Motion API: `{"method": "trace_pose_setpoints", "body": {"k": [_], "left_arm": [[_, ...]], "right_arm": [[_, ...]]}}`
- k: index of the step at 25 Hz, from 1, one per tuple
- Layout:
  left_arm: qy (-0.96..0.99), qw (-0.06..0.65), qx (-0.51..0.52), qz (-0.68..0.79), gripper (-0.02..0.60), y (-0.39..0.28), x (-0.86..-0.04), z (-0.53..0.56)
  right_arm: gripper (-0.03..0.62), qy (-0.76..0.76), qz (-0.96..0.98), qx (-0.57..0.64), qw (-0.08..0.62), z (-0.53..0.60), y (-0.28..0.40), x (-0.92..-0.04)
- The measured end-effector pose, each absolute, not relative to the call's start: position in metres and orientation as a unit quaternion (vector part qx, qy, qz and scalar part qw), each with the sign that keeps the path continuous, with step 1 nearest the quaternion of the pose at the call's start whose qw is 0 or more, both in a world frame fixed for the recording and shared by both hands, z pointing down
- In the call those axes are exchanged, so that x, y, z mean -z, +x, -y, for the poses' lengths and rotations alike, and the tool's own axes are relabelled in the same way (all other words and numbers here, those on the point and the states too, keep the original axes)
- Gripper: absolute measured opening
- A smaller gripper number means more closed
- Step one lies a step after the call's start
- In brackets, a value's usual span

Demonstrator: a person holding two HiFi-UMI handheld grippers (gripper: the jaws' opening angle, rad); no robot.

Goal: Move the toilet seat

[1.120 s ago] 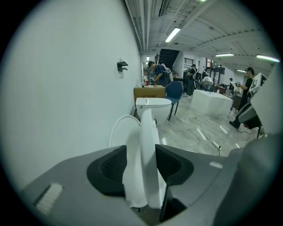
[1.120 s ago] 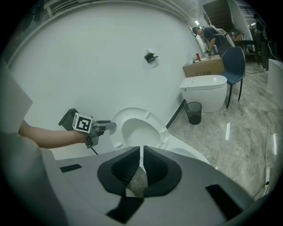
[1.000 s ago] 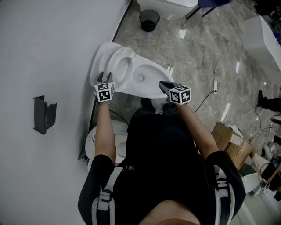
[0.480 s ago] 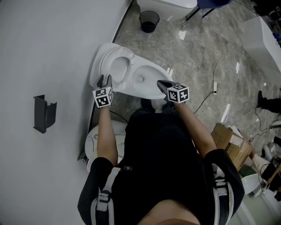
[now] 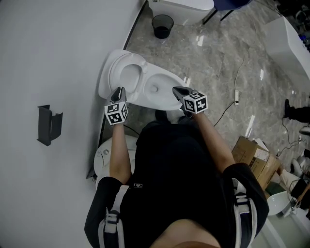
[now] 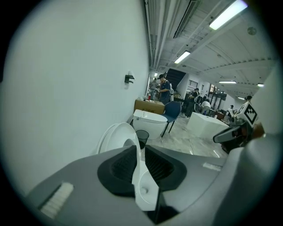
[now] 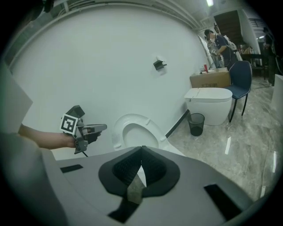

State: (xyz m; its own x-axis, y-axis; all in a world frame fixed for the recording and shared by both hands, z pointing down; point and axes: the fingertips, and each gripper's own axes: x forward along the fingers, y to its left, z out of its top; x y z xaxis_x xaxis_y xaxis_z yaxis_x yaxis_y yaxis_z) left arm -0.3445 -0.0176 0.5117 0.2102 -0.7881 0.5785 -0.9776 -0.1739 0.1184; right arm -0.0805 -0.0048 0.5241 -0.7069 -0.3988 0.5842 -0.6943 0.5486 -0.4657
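**Seat up, both grippers clear of it**

Finds the toilet seat (image 5: 120, 72) tipped upright at the back of the toilet bowl (image 5: 157, 88), standing close against the wall (image 5: 53, 53). Holds the left gripper (image 5: 119, 91) at the bowl's back end, on the person's side, just beside the raised seat but apart from it. Shows its jaws just having been closing, now narrowed to a thin slit. Catches only the distant white of seat and bowl through that slit, with nothing pinched between the pads. Holds the right gripper (image 5: 176, 90) over the bowl's front end, well apart from the seat, pointed back along the bowl toward the wall. Shows its fingers pressed fully together on nothing.

Sets a black bin (image 5: 162, 24) beyond the bowl along the foot of the wall, just beside a second toilet (image 5: 181, 7). Hangs a dark bracket (image 5: 48, 126) on the wall, well apart from the bowl on the person's side. Trails a thin cable (image 5: 236, 92) across the floor past the bowl's front, with a cardboard box (image 5: 254, 155) farther off that way.
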Motion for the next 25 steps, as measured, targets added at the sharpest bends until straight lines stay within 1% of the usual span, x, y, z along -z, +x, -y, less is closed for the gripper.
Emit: {"method": "trace_pose_setpoints", "body": {"k": [3,18,25], "left_arm": [[0.749,0.242,-0.204,0.582,0.003,-0.331,-0.511,0.010],[0.814,0.240,-0.197,0.491,0.000,-0.252,-0.492,-0.017],[0.840,0.215,-0.203,0.454,0.000,-0.221,-0.481,-0.024]], "right_arm": [[0.003,0.316,0.862,-0.328,0.223,0.004,-0.077,-0.522],[0.003,0.299,0.884,-0.258,0.251,-0.011,-0.067,-0.508],[0.003,0.303,0.885,-0.249,0.252,-0.017,-0.059,-0.508]]}}
